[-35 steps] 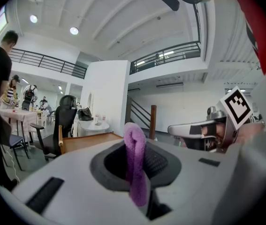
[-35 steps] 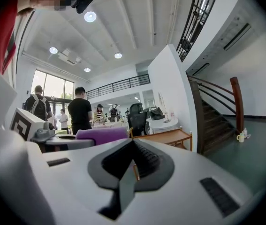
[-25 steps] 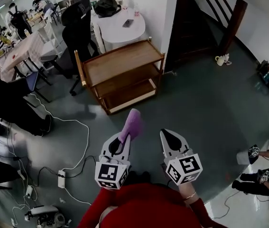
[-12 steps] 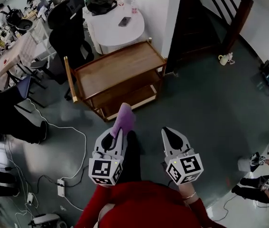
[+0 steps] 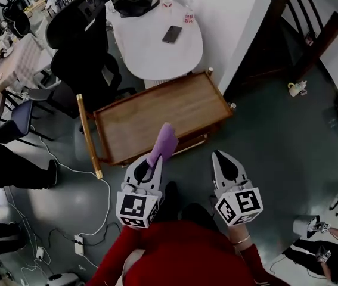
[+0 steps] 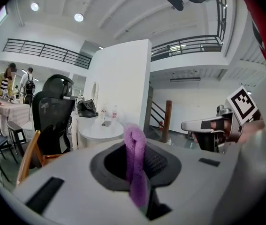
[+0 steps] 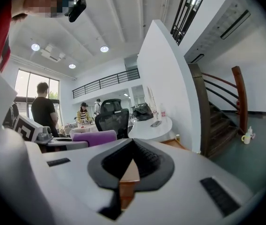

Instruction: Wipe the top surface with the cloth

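The purple cloth (image 5: 163,143) is pinched in the left gripper (image 5: 155,159), whose fingers are closed on its lower part so that a folded tuft stands free past the tips, which looks a sensible way to leave a soft pad for rubbing. From above, the tuft overlaps the near edge of the top surface (image 5: 157,115) of the wooden trolley (image 5: 89,137). The left gripper view looks out level across the room, so I judge the cloth is up in the air and not yet pressed to the wood. The top is bare, with nothing to move aside. The right gripper (image 5: 223,157) hangs just beside the left over the floor, its fingers drawn all but together on nothing, apparently kept out of the way. Beyond the trolley stand a round white desk (image 5: 151,52) carrying a phone (image 5: 172,34) and a black office chair (image 5: 79,58).
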`<state>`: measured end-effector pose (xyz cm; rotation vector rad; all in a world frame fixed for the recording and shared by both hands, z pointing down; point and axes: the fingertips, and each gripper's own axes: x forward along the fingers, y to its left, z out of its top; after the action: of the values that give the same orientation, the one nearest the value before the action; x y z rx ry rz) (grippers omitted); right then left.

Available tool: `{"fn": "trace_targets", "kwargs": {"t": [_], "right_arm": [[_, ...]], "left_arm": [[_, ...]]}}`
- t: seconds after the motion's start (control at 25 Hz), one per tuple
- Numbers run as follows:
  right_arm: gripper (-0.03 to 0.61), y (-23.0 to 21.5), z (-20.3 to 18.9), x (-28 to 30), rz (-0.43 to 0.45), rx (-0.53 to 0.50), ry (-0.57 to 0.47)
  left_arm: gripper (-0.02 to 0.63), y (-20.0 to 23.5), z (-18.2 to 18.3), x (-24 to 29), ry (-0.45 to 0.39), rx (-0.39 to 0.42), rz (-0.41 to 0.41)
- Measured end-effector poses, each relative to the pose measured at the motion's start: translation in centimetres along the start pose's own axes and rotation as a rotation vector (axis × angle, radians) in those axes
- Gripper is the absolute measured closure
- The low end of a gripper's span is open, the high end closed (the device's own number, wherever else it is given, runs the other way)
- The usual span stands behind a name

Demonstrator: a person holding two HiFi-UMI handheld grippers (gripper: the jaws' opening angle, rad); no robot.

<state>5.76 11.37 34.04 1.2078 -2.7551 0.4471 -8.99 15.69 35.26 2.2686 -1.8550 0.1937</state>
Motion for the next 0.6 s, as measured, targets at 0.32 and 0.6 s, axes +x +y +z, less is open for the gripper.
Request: {"fn": "trace_targets", "kwargs": {"t": [0.32, 0.6], "right_arm": [[0.567, -3.2, 1.8, 6.0, 0.029, -0.004, 0.041], [0.566, -5.9, 2.7, 10.5, 0.092, -0.012, 0.073]], "left_arm": [[0.56, 3.4, 0.4, 4.5, 0.037, -0.053, 0.079], [0.56, 4.6, 0.4, 8.9, 0.075, -0.081, 0.135]]}}
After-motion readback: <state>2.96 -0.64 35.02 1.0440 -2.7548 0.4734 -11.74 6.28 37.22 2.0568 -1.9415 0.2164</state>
